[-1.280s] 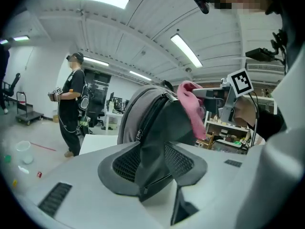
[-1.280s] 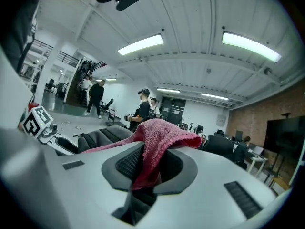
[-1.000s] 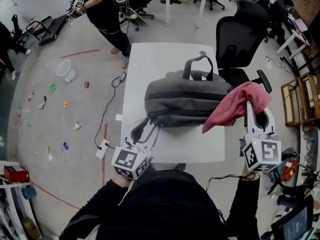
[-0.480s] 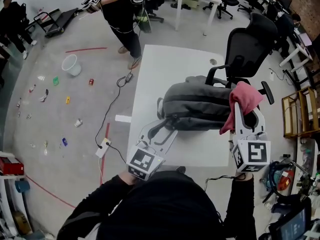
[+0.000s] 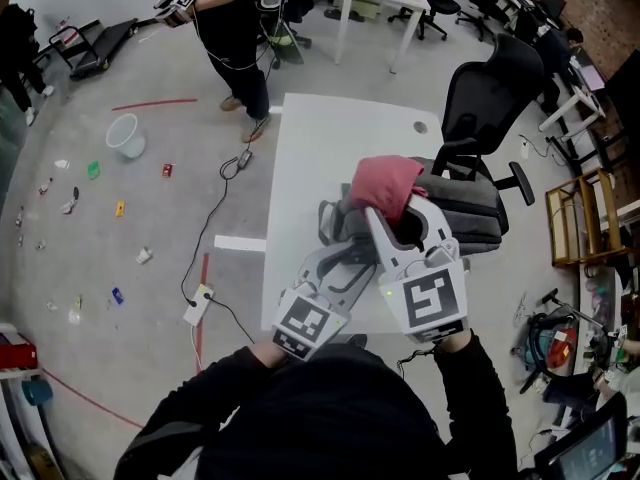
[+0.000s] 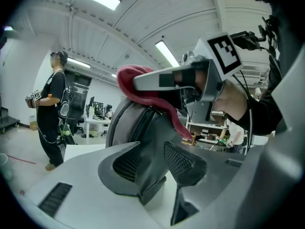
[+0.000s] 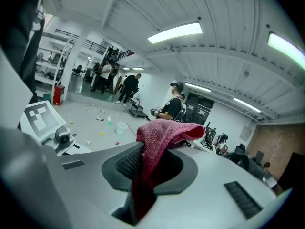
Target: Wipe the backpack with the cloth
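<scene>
A grey backpack point(image 5: 462, 206) lies on the white table point(image 5: 310, 158). My left gripper point(image 5: 345, 251) is at its near left end, and in the left gripper view the pads of this gripper point(image 6: 152, 162) press a grey edge of the backpack point(image 6: 143, 128). My right gripper point(image 5: 398, 208) is shut on a red cloth point(image 5: 385, 181) and holds it over the backpack's left part, just above the left gripper. In the right gripper view the cloth point(image 7: 159, 137) is bunched between the jaws of that gripper point(image 7: 155, 168) and flops over the top. The cloth point(image 6: 138, 78) also drapes across the backpack in the left gripper view.
A black office chair point(image 5: 490, 88) stands against the table's far right side. A person point(image 5: 235, 18) stands beyond the table's far left corner. A white bucket point(image 5: 125, 133), small litter and a cable point(image 5: 215, 218) lie on the floor at left. A wooden shelf point(image 5: 580, 218) is at right.
My right gripper has swung the cloth leftward, from the backpack's right end to its left part beside the left gripper. The left gripper has kept its hold.
</scene>
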